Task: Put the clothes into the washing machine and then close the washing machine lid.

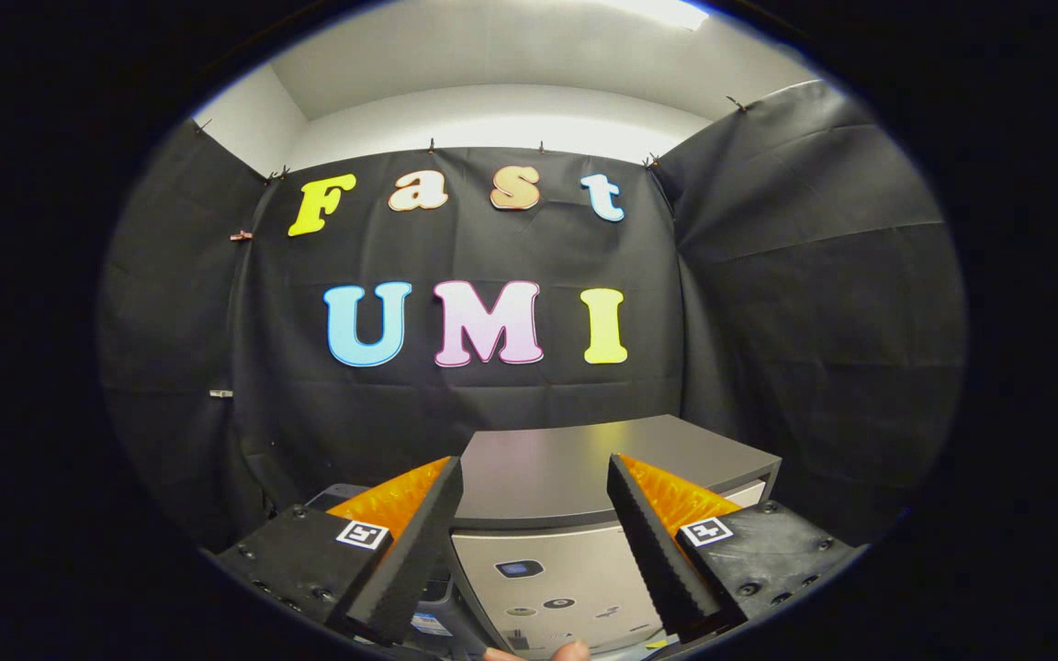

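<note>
Overhead, parted empty tongs [534, 514] above closed washing machine lid [584, 459].

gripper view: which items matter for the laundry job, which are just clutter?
Job:
- washing machine, lid down flat, control panel facing the fingers
- gripper, fingers open, nothing between them, held in front of the machine

Bystanders:
- fingertip of a person below the panel
- dark object beside the machine, too hidden to identify
</note>
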{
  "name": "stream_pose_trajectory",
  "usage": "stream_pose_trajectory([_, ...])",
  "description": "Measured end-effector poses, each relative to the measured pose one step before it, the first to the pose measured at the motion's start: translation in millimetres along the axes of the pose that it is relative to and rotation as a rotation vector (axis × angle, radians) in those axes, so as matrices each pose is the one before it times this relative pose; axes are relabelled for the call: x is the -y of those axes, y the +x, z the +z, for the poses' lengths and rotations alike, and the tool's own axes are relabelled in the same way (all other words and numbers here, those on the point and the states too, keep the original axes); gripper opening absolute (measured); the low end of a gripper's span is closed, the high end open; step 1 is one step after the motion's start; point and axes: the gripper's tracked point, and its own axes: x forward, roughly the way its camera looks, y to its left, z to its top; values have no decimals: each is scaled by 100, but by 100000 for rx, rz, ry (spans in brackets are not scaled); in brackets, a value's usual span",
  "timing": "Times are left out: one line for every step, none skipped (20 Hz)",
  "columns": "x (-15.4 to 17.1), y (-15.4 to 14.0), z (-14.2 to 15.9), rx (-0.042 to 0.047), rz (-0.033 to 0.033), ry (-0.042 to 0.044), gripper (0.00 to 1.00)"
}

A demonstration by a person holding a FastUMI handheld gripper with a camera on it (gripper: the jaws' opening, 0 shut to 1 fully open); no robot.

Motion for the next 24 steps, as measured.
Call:
stream_pose_trajectory([-187, -19, -76, -42, 282, -192, 99])
stream_pose_trajectory([-186, 131, -138, 13, 203, -297, 99])
stream_pose_trajectory([-91, -8, -175, -270, 54, -427, 99])
stream_pose_trajectory([-32, -13, -192, -384, -131, -402, 99])
stream_pose_trajectory([7, 44, -154, -251, -18, 13, 99])
stream_pose_trajectory([-85, 13, -70, -159, 181, 109, 99])
stream_pose_trajectory([-92, 24, -117, -340, 105, 162, 99])
stream_pose_trajectory([-58, -57, -169, -189, 338, -4, 99])
stream_pose_trajectory([-70, 16, -59, -220, 43, -325, 99])
stream_pose_trajectory([125, -7, -34, 45, -21, -328, 99])
stream_pose_trajectory([8, -59, 34, -62, -200, -180, 99])
stream_pose_trajectory([-27, -44, -31, 153, -32, 135, 99])
stream_pose_trajectory([-354, -1402, 271, 70, 224, 249, 99])
stream_pose_trajectory([-117, -14, -15, 74, 94, 159, 99])
stream_pose_trajectory([-44, -1, -20, -134, 54, -170, 99])
stream_pose_trajectory([65, -71, -31, 74, -5, -213, 99])
stream_pose_trajectory([0, -87, -52, -178, -137, -227, 99])
stream_pose_trajectory([-7, 63, -104, 7, 74, 169, 99])
stream_pose_trajectory([-9, 56, -46, -85, 165, 448, 99])
stream_pose_trajectory([-54, -54, 33, -105, 131, 448, 99])
stream_pose_trajectory([-8, 58, -117, -336, -40, -32, 99])
stream_pose_trajectory([74, 7, -136, -238, -23, -235, 99])
stream_pose_trajectory([77, 25, 37, -6, -123, -103, 99])
stream_pose_trajectory([68, -43, 17, -27, -199, 132, 99])
